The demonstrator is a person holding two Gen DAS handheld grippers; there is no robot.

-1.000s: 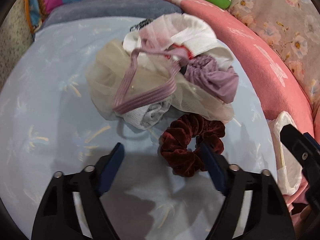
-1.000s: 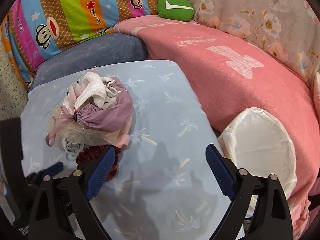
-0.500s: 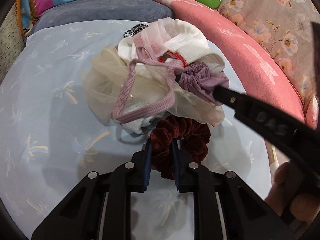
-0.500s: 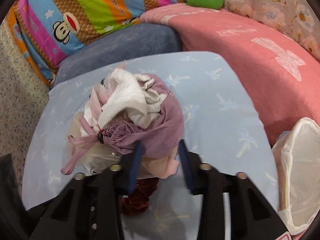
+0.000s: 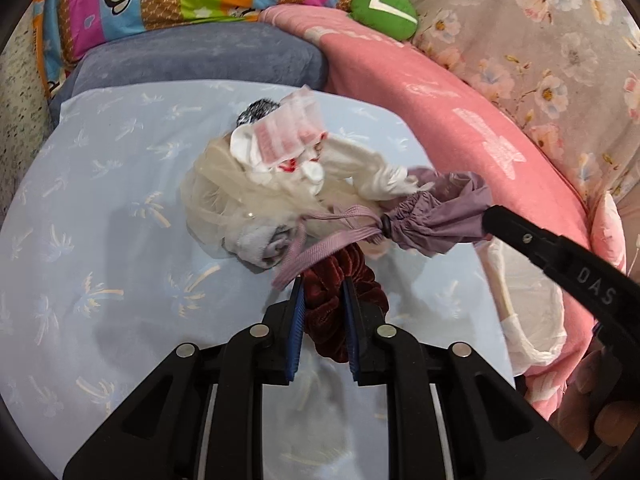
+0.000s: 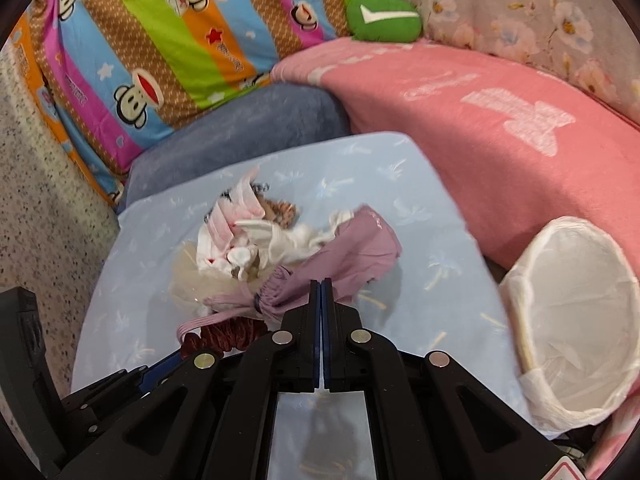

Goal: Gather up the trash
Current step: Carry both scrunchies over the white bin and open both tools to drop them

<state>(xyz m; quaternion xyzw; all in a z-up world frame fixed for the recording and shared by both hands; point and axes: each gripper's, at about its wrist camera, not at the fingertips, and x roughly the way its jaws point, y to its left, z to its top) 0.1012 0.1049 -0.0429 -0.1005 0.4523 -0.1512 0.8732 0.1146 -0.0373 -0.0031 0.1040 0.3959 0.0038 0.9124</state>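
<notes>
From the left wrist I judge I am in the pick-up step, both tongs already on pieces of the trash pile (image 5: 288,196) that sits on the pale blue cloth (image 5: 100,220); my left gripper (image 5: 322,292) is narrowed to a slim gap, its blue pads pinching the dark red scrunchie (image 5: 340,312) at the near edge of the heap; at the right edge the right tong's black finger meets the mauve drawstring pouch (image 5: 436,224), whose cord trails across the scrunchie, so I expect the two to drag on each other.

From the right wrist, my right gripper (image 6: 321,284) is pressed almost flat together, clamping a fold of the mauve pouch; the white-lined bin (image 6: 576,320) stands open just off the cloth's right edge, against the pink blanket (image 6: 500,128); the next move, as I see it, calls for lifting both pieces clear of the heap and carrying them right, over the rim, before letting go.
</notes>
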